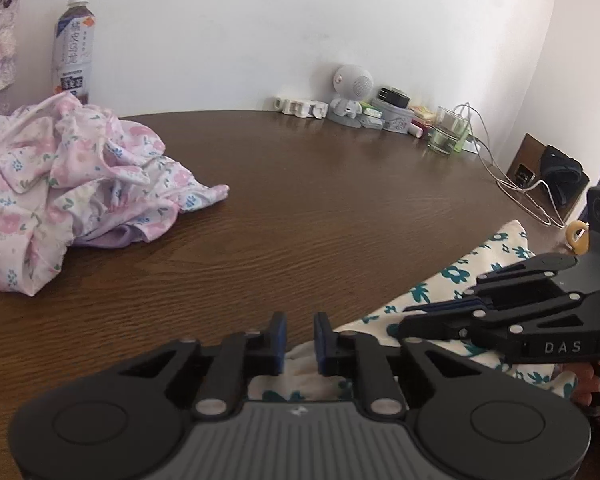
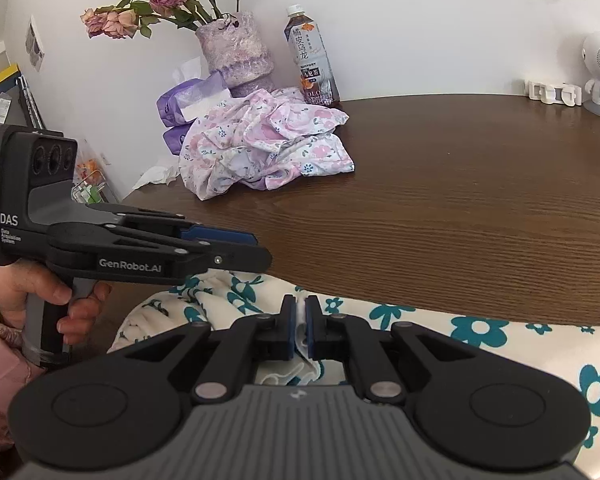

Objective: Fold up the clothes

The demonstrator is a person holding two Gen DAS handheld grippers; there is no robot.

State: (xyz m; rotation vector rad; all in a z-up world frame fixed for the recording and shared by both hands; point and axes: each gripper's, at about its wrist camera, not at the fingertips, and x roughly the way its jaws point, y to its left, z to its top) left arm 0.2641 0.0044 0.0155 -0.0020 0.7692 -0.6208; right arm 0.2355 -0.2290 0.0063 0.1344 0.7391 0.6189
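Observation:
A cream cloth with teal flowers (image 2: 480, 332) lies along the near edge of the brown table (image 2: 460, 200). My right gripper (image 2: 300, 322) is shut on a fold of it, white fabric squeezed between the blue pads. My left gripper (image 1: 300, 338) has its jaws nearly together, and an edge of the same cloth (image 1: 432, 292) sits low between the pads. In the right wrist view the left gripper (image 2: 260, 250) hovers over bunched folds, held by a hand (image 2: 40, 292). The right gripper (image 1: 408, 320) rests on the cloth to the right of the left one. A crumpled pink floral garment (image 1: 60, 184) lies at the far left.
A tea bottle (image 2: 310, 60), a vase of dried roses (image 2: 236, 48) and purple tissue packs (image 2: 180, 100) stand behind the pink garment (image 2: 268, 144). A white speaker figurine (image 1: 350, 92), small boxes, a glass (image 1: 446, 136) and cables line the far right edge. Bare wood spans the middle.

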